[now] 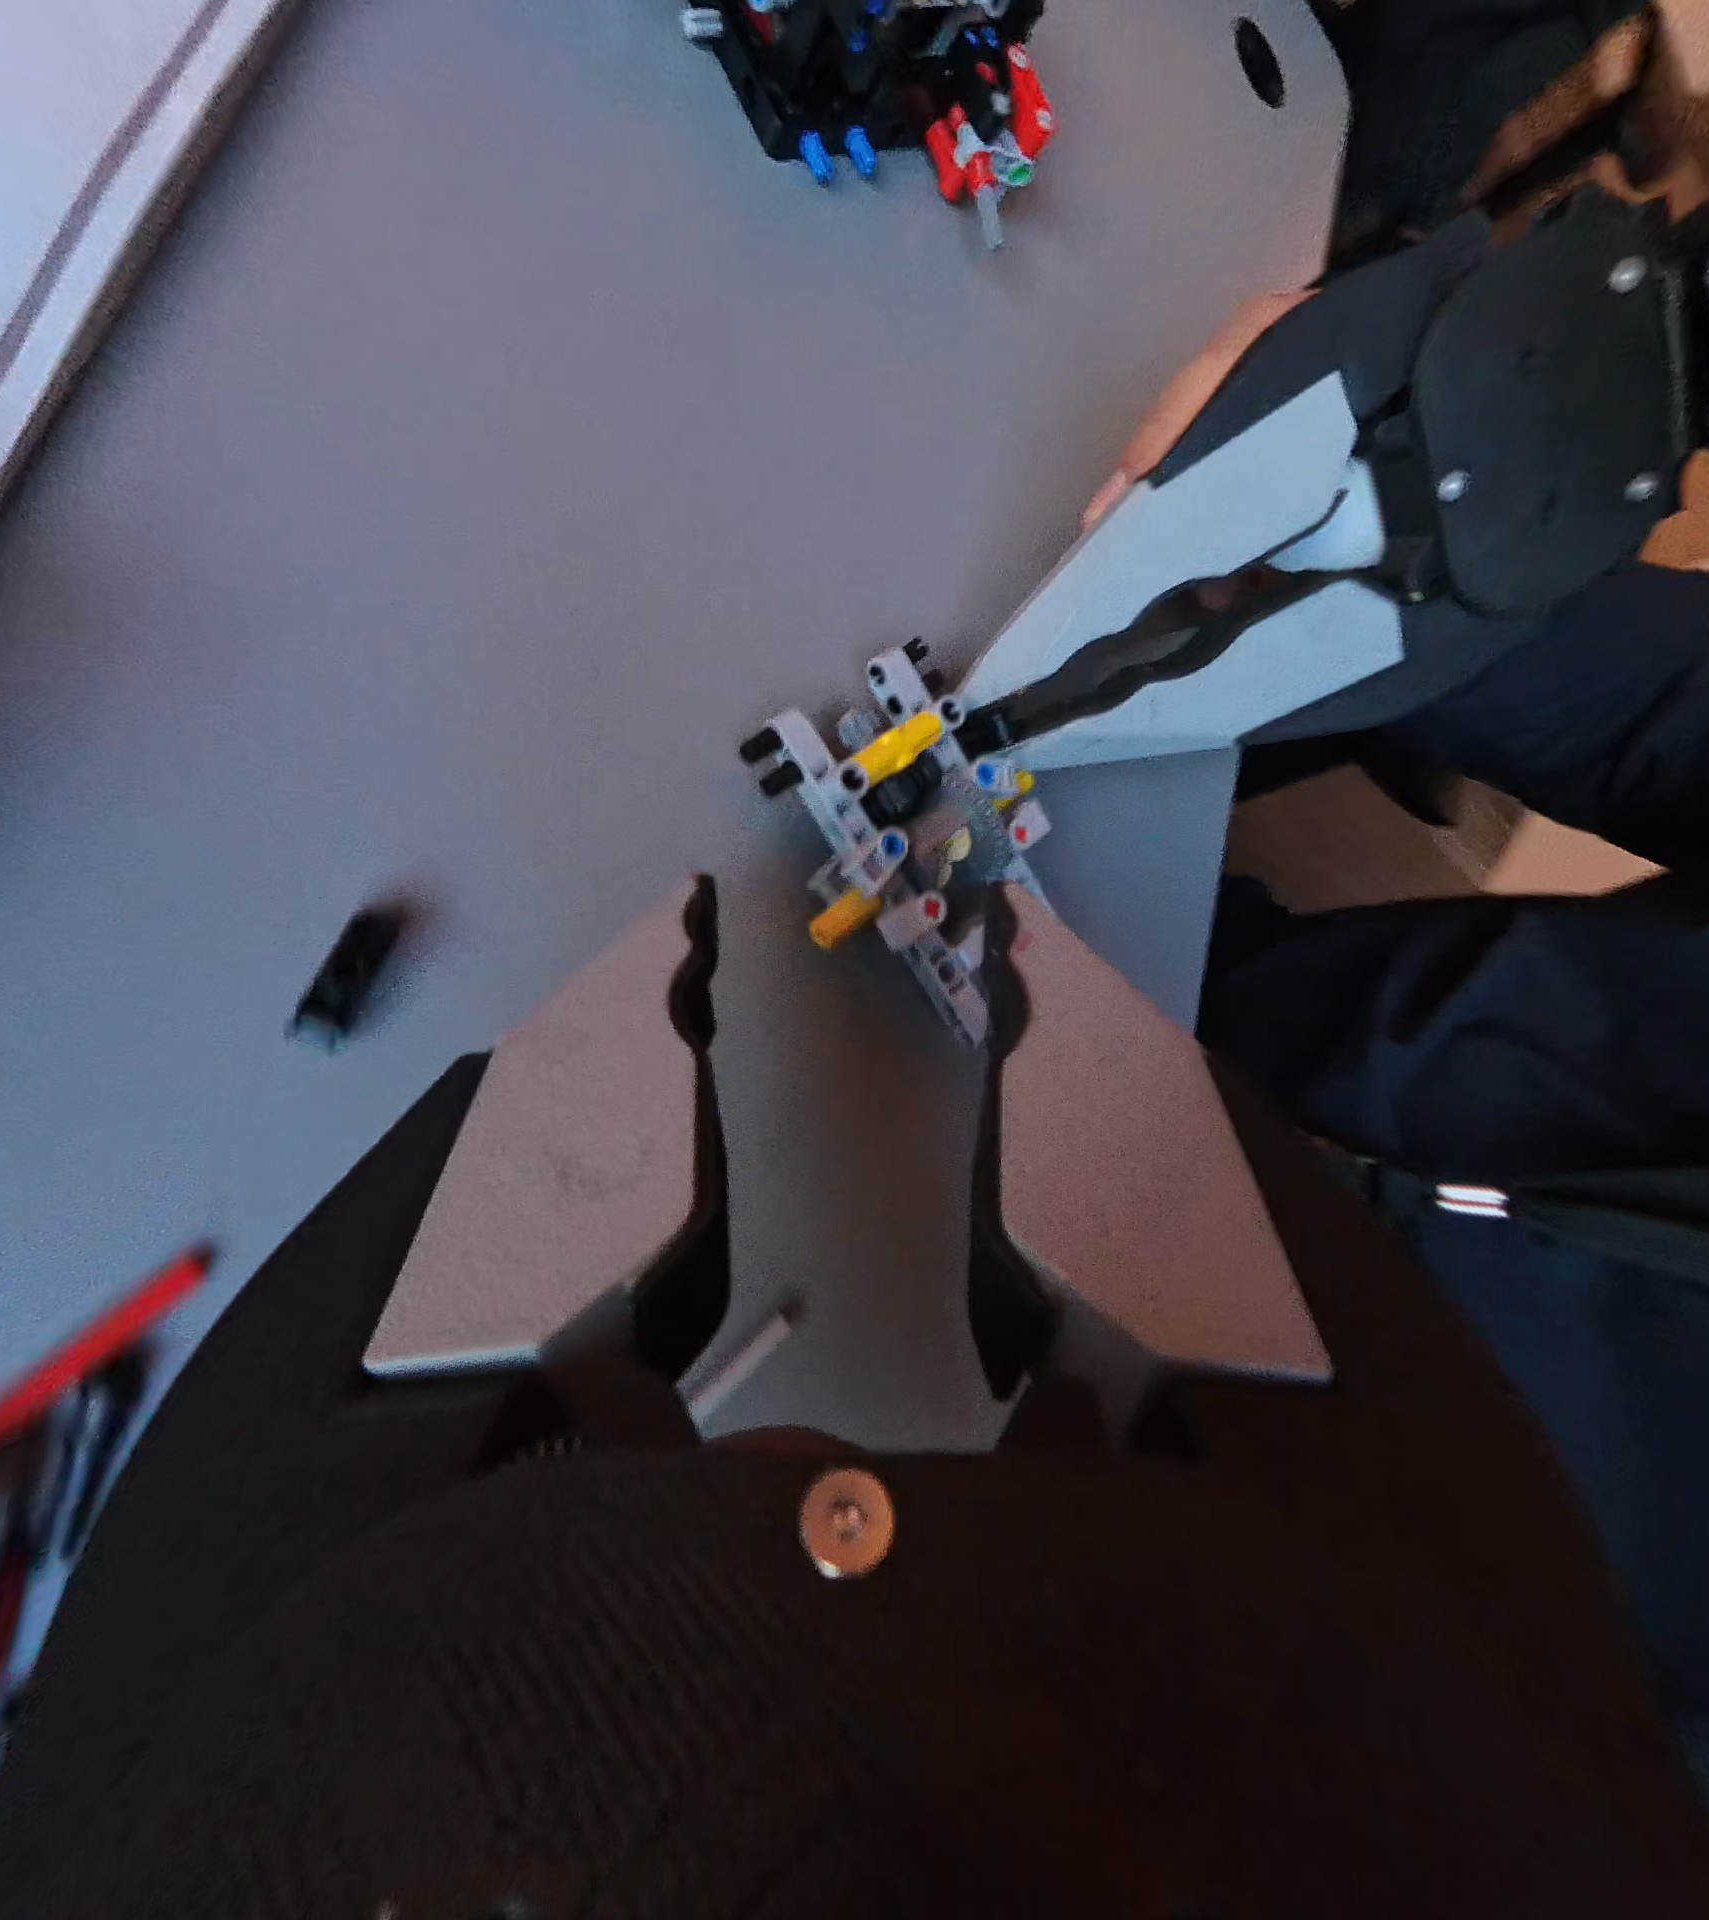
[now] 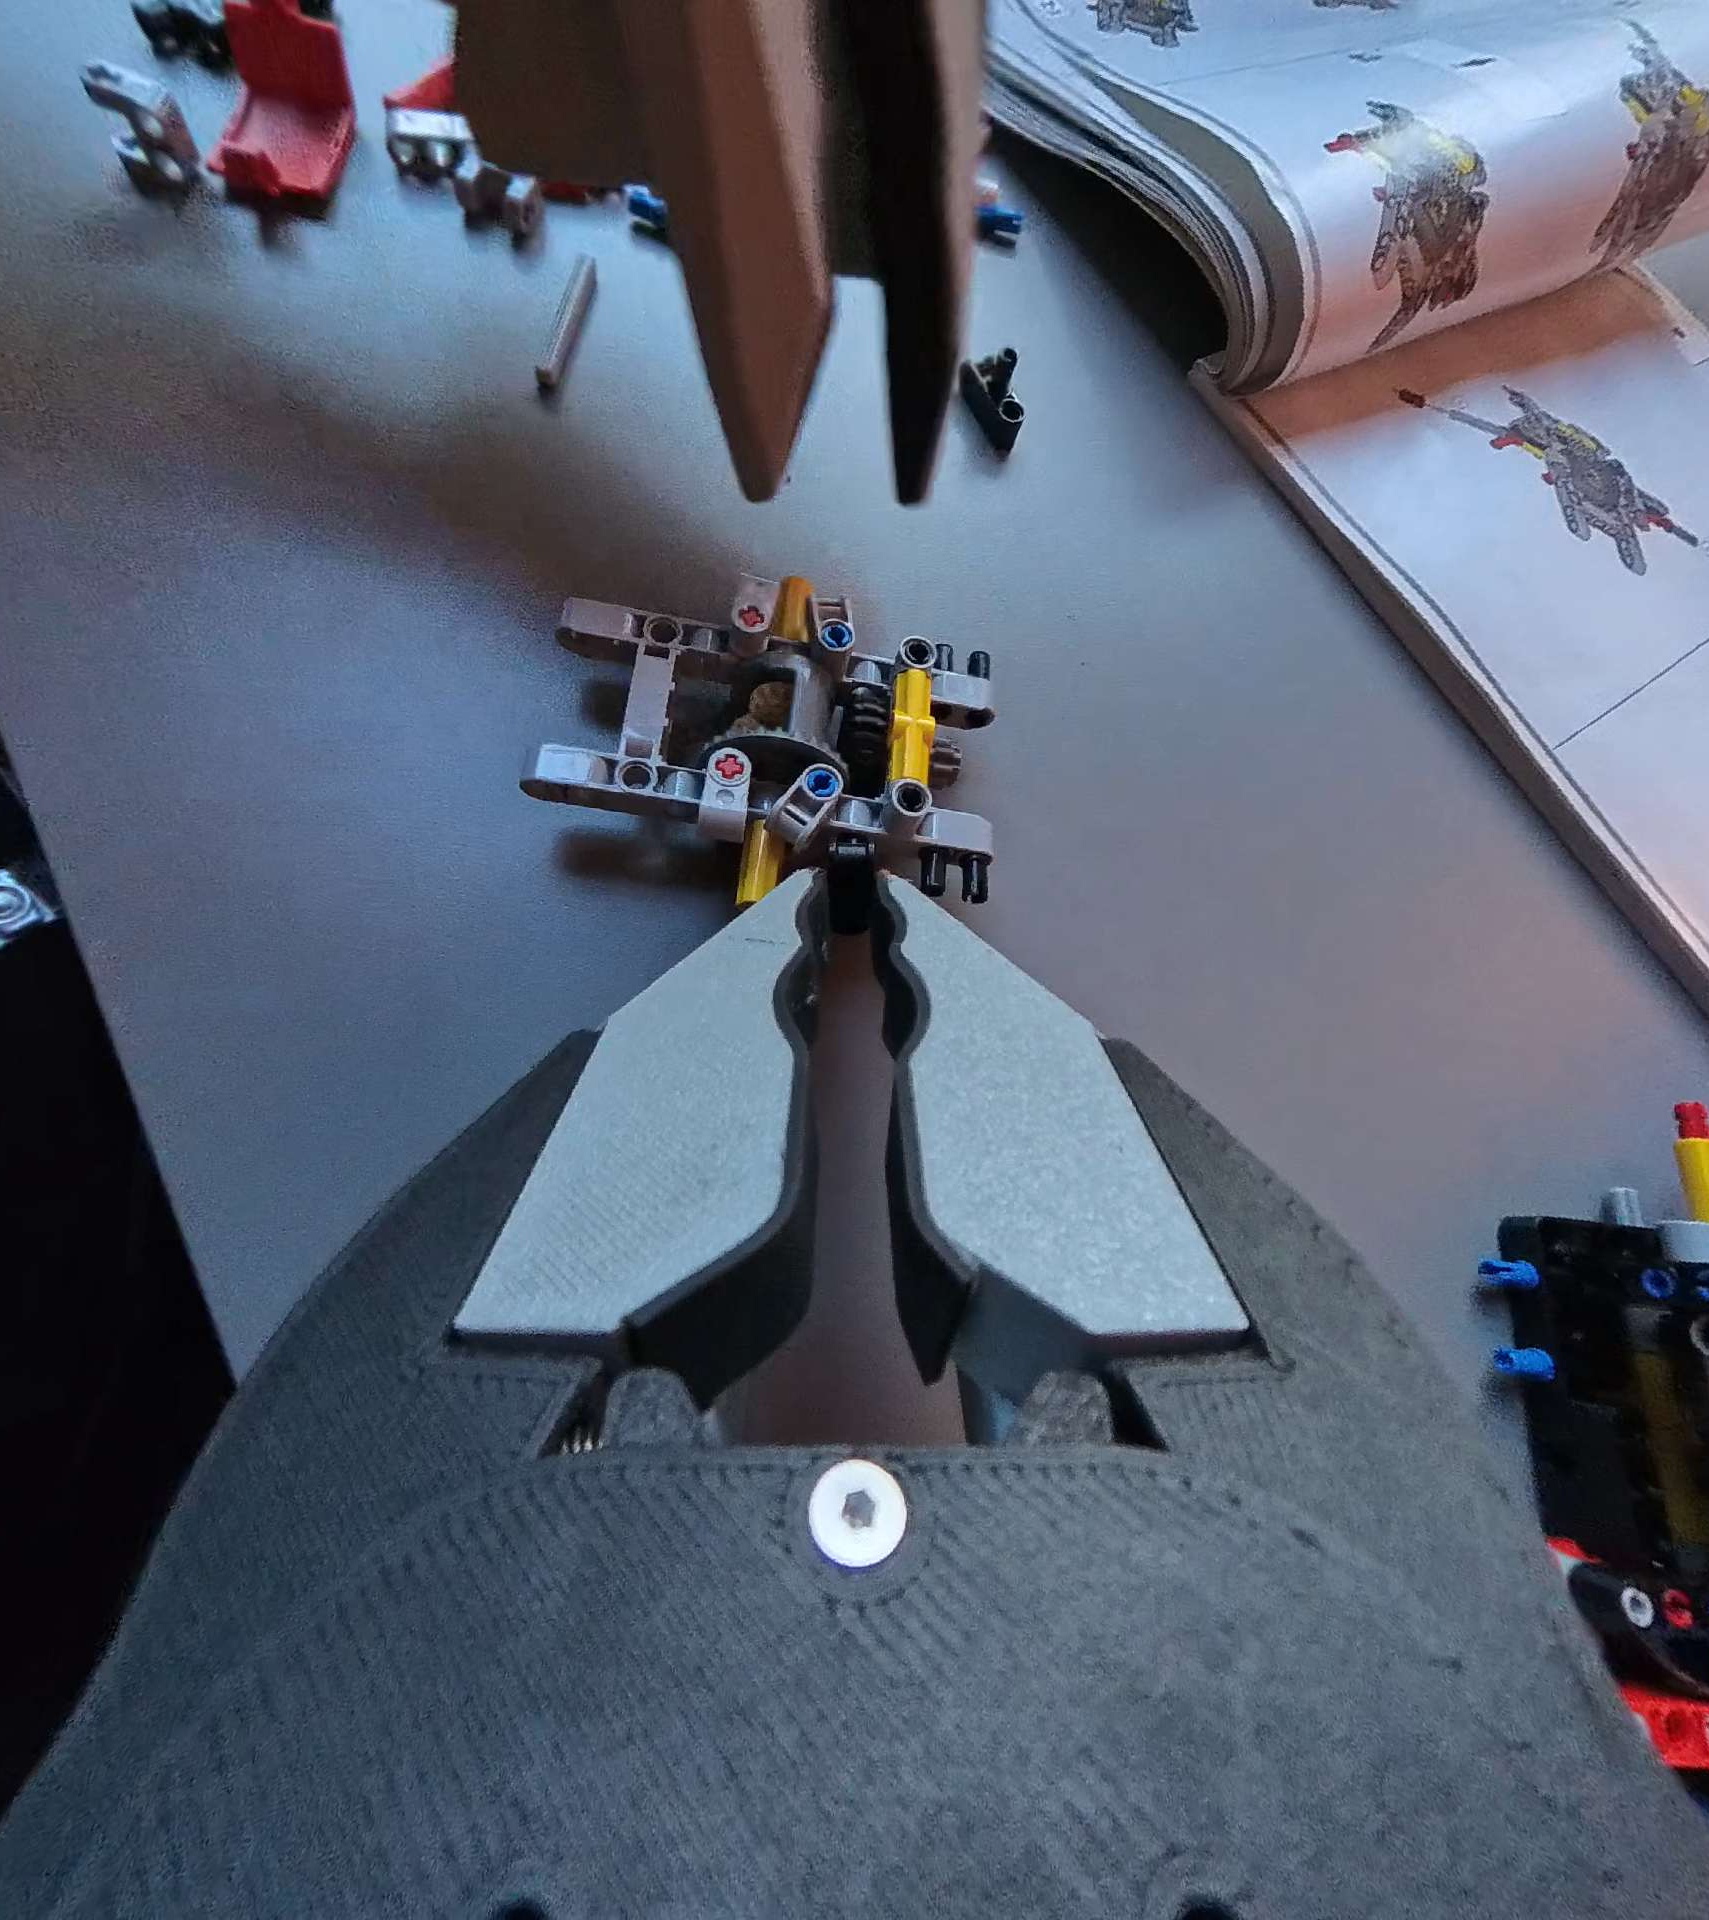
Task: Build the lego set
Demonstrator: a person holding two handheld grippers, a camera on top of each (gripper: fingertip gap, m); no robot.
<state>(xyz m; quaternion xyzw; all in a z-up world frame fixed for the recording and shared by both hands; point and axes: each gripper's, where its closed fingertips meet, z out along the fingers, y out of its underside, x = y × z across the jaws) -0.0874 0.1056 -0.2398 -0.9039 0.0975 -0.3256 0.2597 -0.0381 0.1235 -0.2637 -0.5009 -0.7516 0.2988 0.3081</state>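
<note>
A small grey build (image 2: 756, 727) with yellow axles, blue pins and a gear lies on the dark table (image 2: 310, 520). It also shows in the left wrist view (image 1: 891, 821). My right gripper (image 2: 848, 904) is shut on a black pin (image 2: 850, 883), whose tip is at the build's near grey beam. It also shows in the left wrist view (image 1: 995, 727). My left gripper (image 1: 855, 909) is open, its right finger (image 1: 1016, 956) beside the build's end. In the right wrist view it (image 2: 834, 488) hangs above the build's far side, holding nothing.
An open instruction booklet (image 2: 1452, 260) lies at the right. A black frame build (image 2: 1660, 1403) stands near the right edge and also shows in the left wrist view (image 1: 871, 73). There are loose red and grey parts (image 2: 284, 114), a grey axle (image 2: 567, 322) and a small black piece (image 1: 351, 977). The table edge (image 1: 1214, 883) is close. Left tips to right tips: about 7 cm. From my left tips it is roughly 6 cm to the small black piece (image 1: 351, 977); from my right, 15 cm. It is also in sight in the right wrist view (image 2: 994, 383).
</note>
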